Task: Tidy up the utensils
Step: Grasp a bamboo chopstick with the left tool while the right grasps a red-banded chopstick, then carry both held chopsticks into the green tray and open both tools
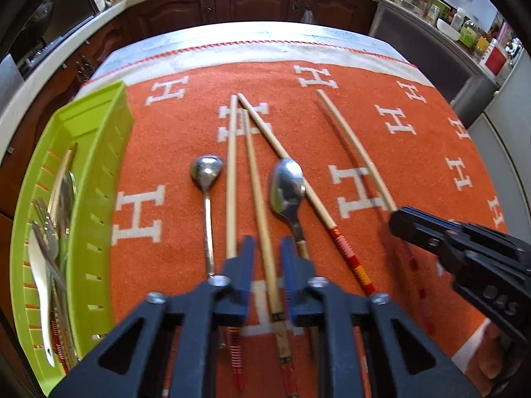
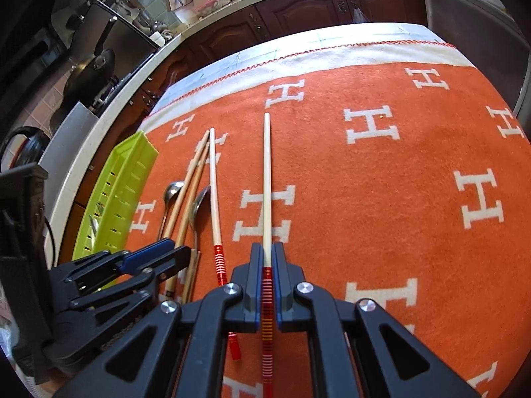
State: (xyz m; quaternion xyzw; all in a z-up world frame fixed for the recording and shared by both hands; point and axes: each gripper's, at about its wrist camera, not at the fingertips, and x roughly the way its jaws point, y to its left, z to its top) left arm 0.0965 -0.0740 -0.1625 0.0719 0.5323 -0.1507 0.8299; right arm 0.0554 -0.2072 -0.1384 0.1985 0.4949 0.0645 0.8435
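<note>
- The green slotted tray [image 1: 99, 179] lies at the 9 o'clock side of the left wrist view, on the edge of the orange cloth with white H letters [image 1: 365, 126]. Inside it are a fork [image 1: 44, 229], a white spoon [image 1: 41, 292] and some other utensils that I cannot tell apart.
- Just beside the tray, toward the centre, the small metal spoon [image 1: 205, 169] rests on the cloth with its bowl pointing to 12 o'clock.
- Next to it is a plain chopstick with a red coil end [image 1: 231, 179], lying almost straight toward 12 o'clock.
- The left gripper [image 1: 268, 258] is at 6 o'clock of its own view. Its jaws are narrow, with the bamboo chopstick [image 1: 255, 179] between them. The gap beside the stick is small and I cannot tell if the pads really press on it.
- The larger metal spoon [image 1: 287, 182] is just right of this gripper. It lies over a chopstick with a red and orange wrapped end [image 1: 292, 169], which runs from 11 o'clock to 5 o'clock.
- The right gripper [image 2: 266, 255] is closed tight on the pale chopstick with a red striped end [image 2: 266, 179]. This stick points to 12 o'clock in the right wrist view, and it stays apart from the other chopsticks.
</note>
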